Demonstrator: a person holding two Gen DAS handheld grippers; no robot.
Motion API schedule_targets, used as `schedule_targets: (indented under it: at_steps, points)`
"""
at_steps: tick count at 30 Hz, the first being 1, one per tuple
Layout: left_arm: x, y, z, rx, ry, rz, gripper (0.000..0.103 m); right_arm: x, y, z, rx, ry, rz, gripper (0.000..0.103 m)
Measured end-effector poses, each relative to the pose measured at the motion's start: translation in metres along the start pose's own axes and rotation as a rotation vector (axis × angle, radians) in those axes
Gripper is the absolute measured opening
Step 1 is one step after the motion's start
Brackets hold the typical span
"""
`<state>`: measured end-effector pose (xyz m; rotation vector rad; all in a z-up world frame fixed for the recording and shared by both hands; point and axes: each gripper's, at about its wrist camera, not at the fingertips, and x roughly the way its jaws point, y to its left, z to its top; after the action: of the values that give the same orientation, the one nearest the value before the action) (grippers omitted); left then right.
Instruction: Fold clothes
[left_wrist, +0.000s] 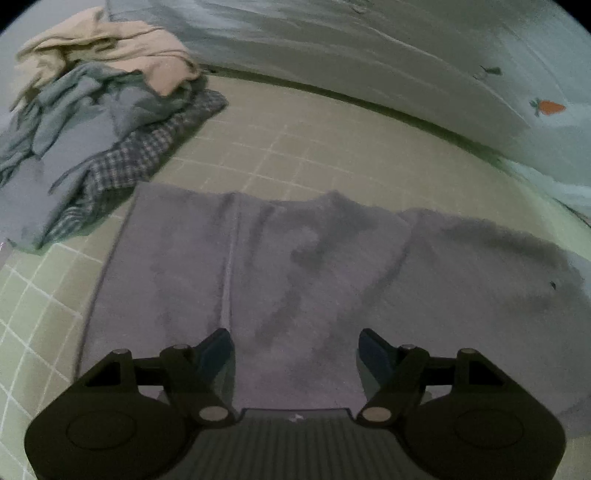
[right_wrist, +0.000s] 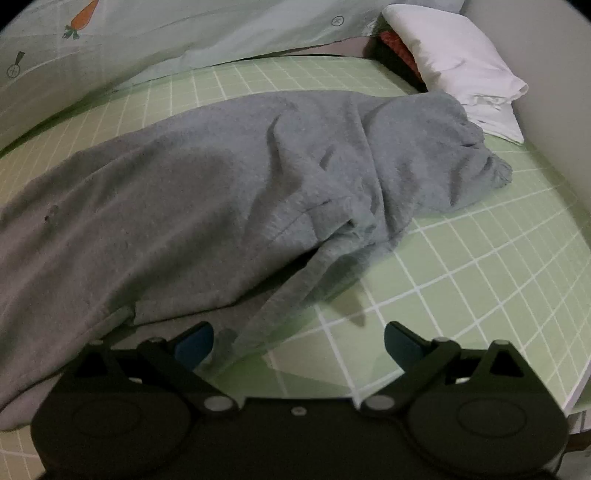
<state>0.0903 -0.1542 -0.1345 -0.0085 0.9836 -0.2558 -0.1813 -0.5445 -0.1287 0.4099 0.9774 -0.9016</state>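
**Grey garment spread on a green grid bed**

A green bed sheet (right_wrist: 461, 258) with white grid lines carries a grey garment (right_wrist: 221, 192), spread across its middle. A heap of clothes (left_wrist: 92, 122) lies beside it. The left gripper (left_wrist: 295, 350) and right gripper (right_wrist: 299, 339) hang released above the cloth, fingers apart, grasping nothing. No readable writing shows.

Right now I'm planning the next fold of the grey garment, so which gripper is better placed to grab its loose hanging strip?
Right. The right gripper is open with the loose strip of the grey garment just ahead of it; the left gripper, also open, faces only flat cloth.
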Motion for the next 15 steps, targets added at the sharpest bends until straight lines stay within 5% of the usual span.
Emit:
schedule_targets:
  at_steps: [4,9,10,12,14,15]
  points:
    - [-0.002,-0.004,-0.002,0.027,-0.02,0.02,0.077,0.002,-0.001,0.0,0.002,0.01,-0.001,0.1]
    - [-0.005,0.024,-0.002,-0.089,-0.038,0.092,0.073,0.004,-0.002,-0.001,0.006,0.025,-0.003,0.1]
    - [-0.005,0.027,-0.002,-0.096,-0.03,0.082,0.067,0.005,-0.002,-0.002,0.007,0.028,-0.003,0.1]
    - [-0.003,0.034,-0.002,-0.11,-0.012,0.061,0.033,0.007,0.0,-0.001,0.009,0.031,0.0,0.1]
    - [-0.002,0.037,-0.002,-0.114,-0.001,0.042,0.017,0.007,0.001,0.0,0.012,0.032,0.007,0.1]
    - [-0.002,0.037,-0.003,-0.111,0.002,0.036,0.018,0.008,0.002,0.0,0.009,0.031,0.009,0.1]
